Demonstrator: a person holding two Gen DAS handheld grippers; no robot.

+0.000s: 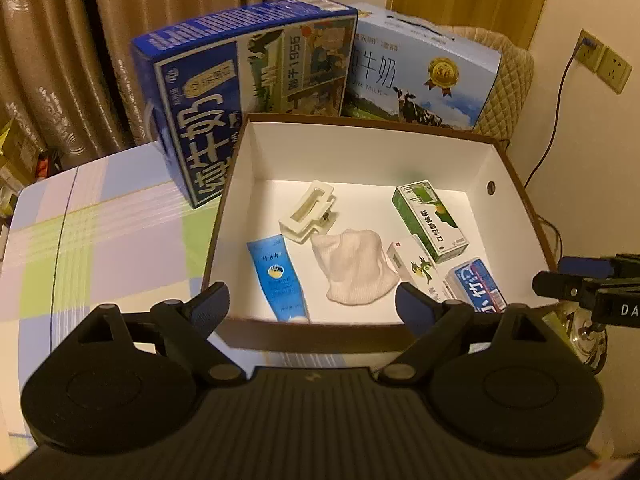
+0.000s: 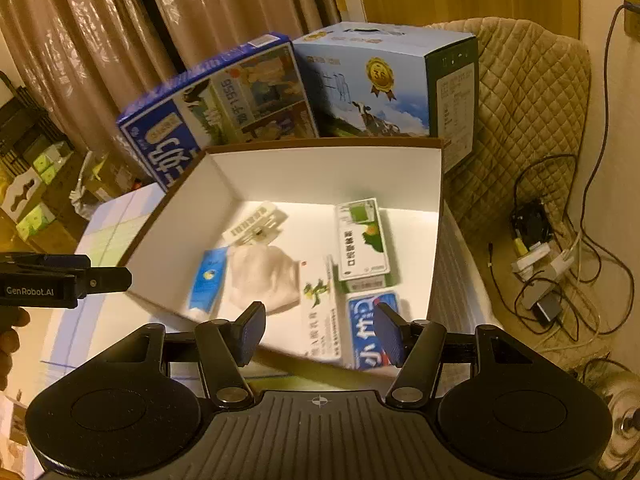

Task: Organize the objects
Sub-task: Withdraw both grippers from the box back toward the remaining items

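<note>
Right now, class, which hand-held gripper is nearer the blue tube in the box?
Left. The left hand-held gripper hangs right by the blue tube; the right hand-held gripper sits nearer the box's opposite side.

1. Two big milk cartons stand side by side at the back. The dark blue milk carton [image 1: 240,92] is on the left. The light blue milk carton [image 1: 424,76] is on the right and has a cow and a gold badge on it.
2. Brown curtains [image 1: 60,60] hang behind them.
3. A padded tan cover [image 2: 528,120] lies over something on the right.
4. Wall sockets [image 1: 604,62] sit on the wall, with a wire plugged in.
5. A messy bunch of cables [image 2: 552,264] lies on the floor.
6. The worktop [image 1: 100,232] has a checked cloth in pale blue, green and pink.
</note>
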